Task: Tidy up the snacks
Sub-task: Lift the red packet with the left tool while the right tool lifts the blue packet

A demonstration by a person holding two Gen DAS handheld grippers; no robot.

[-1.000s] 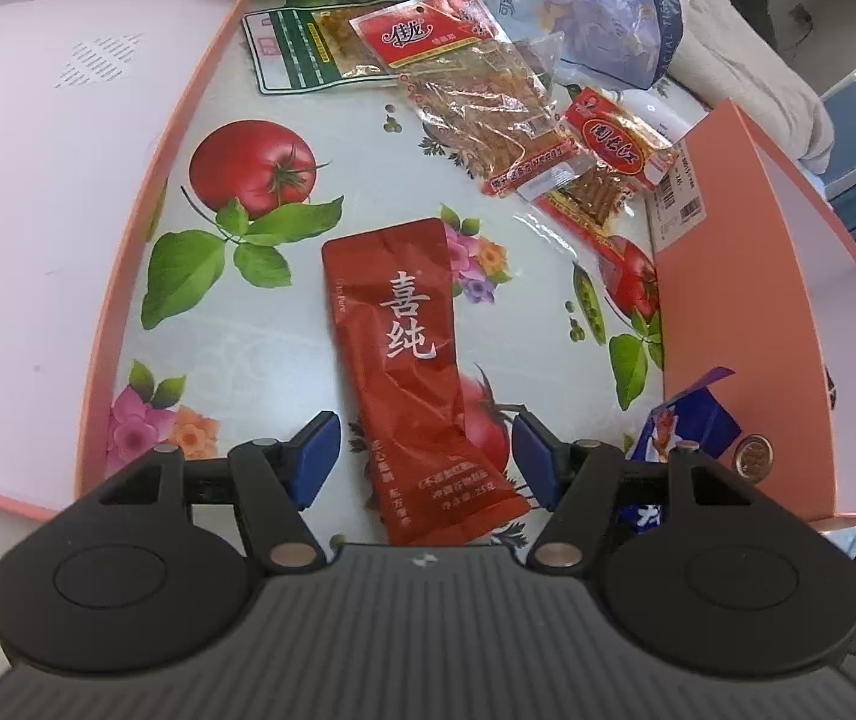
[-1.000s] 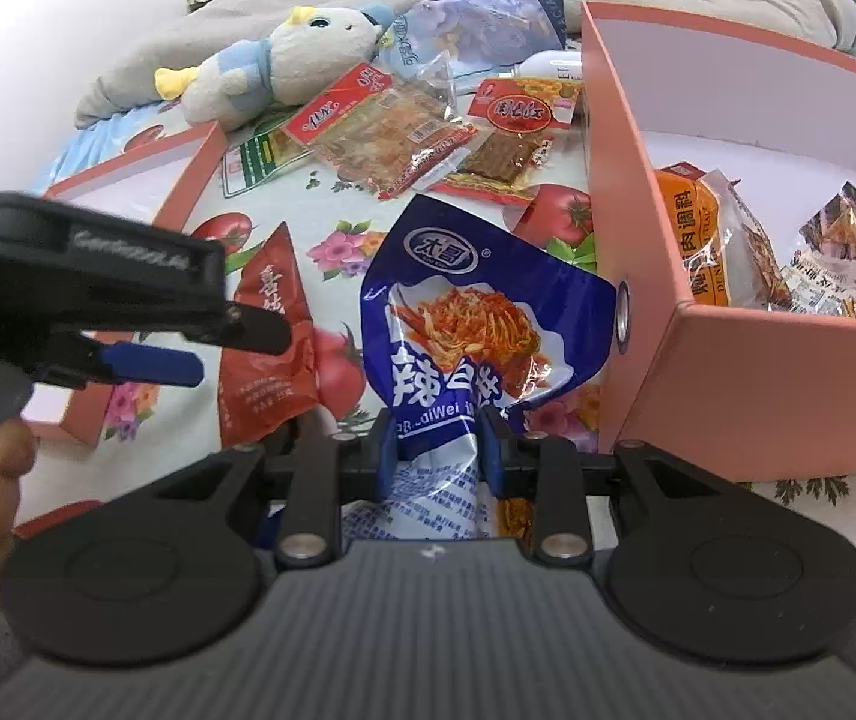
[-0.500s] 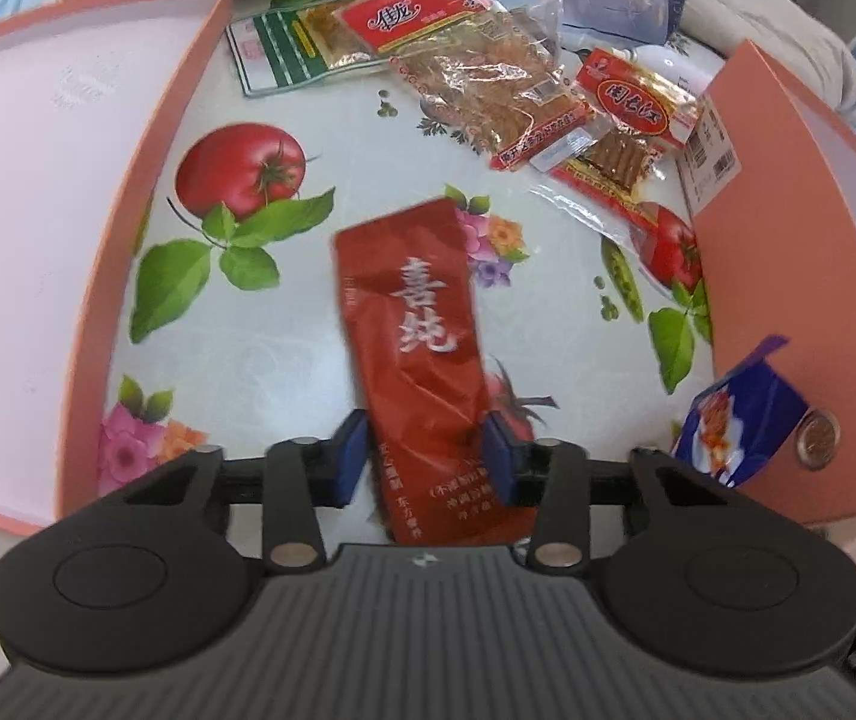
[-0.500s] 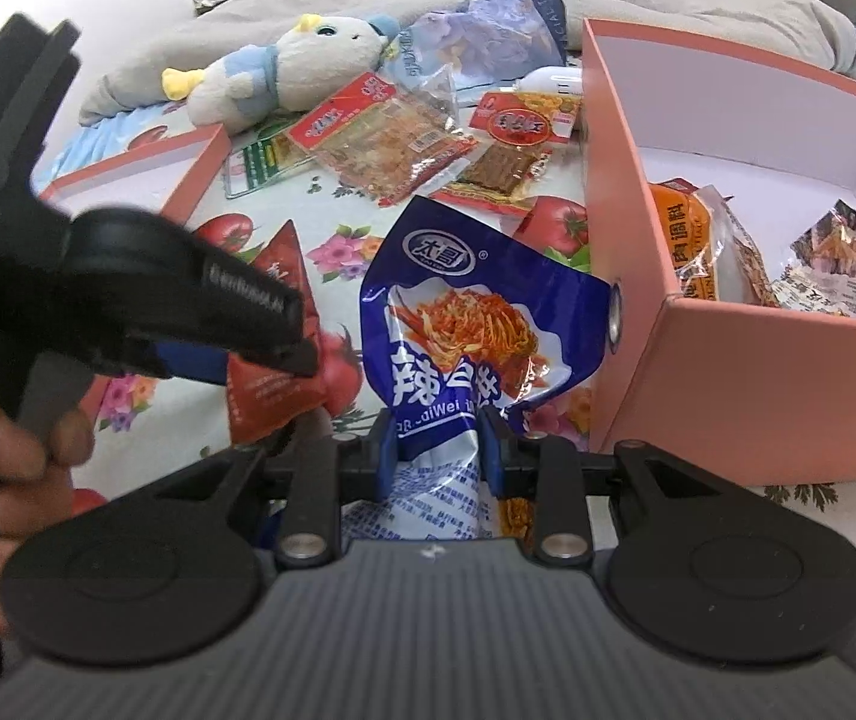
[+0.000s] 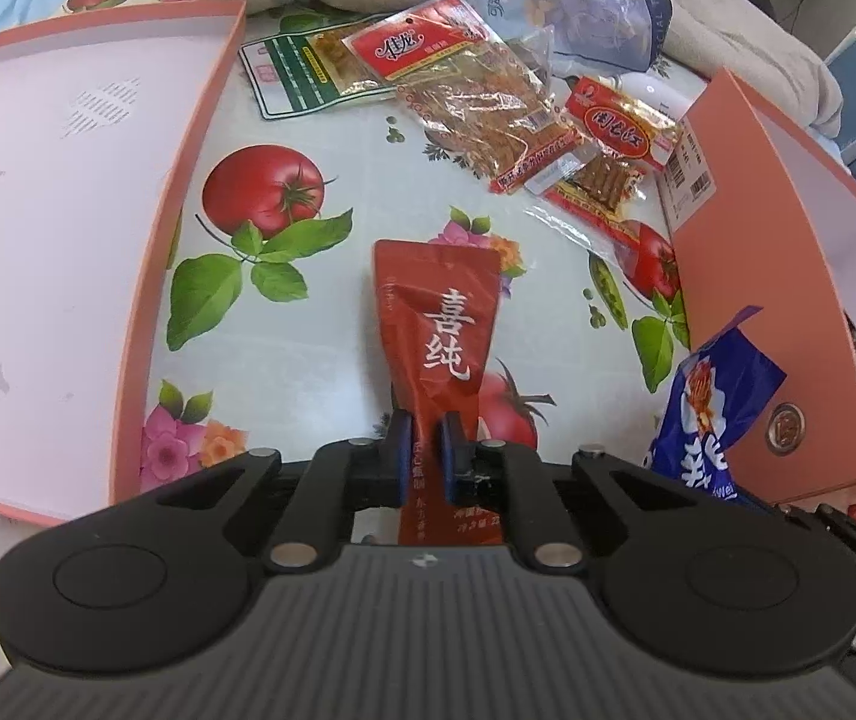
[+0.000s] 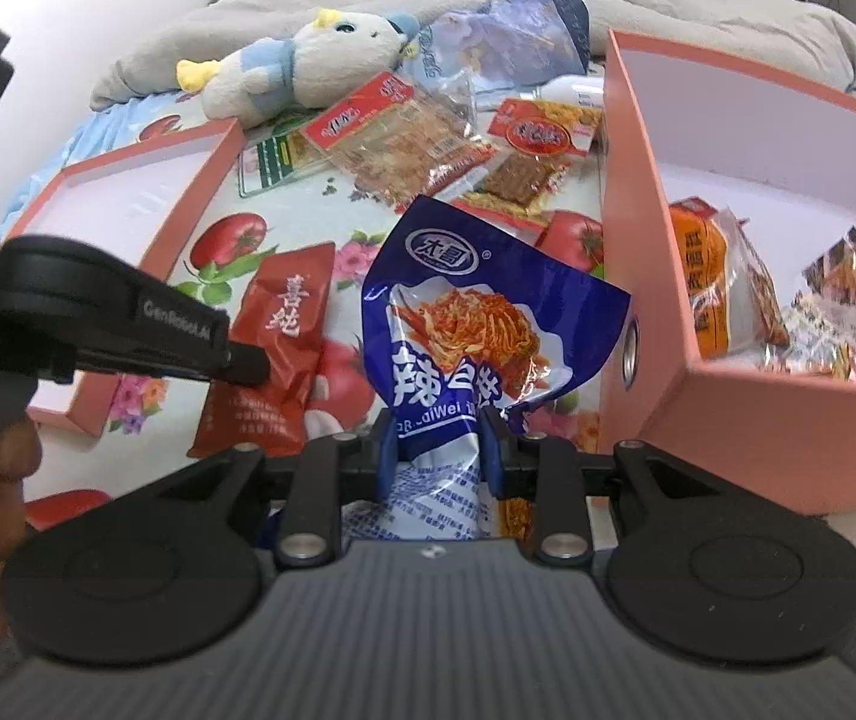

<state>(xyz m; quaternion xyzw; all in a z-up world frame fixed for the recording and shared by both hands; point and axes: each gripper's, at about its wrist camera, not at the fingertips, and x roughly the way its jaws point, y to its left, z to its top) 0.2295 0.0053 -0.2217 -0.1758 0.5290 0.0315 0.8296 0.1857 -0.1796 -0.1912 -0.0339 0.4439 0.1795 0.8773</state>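
Pinching glossy crinkled packets: left tool (image 5: 426, 443) just closed on red sachet (image 5: 439, 324), right tool (image 6: 440, 441) on blue pouch (image 6: 476, 324)

Covered by a cloth (image 5: 368, 192) printed with tomatoes, leaves and flowers. At one side, a shallow pink lid (image 5: 56, 192) lying open side up; at the other, a deeper pink box (image 6: 746, 420). Between them, a red pouch (image 5: 440, 324) lying partly on the cloth. Farther back, a green-and-white packet (image 5: 296, 78), a clear red-labelled strip-snack pack (image 5: 476, 102) overlapping it, and a smaller red-labelled pack (image 5: 614, 144). Behind these, a plush toy (image 6: 302, 72), a pale blue bag (image 6: 518, 30) and a grey blanket (image 6: 698, 6).
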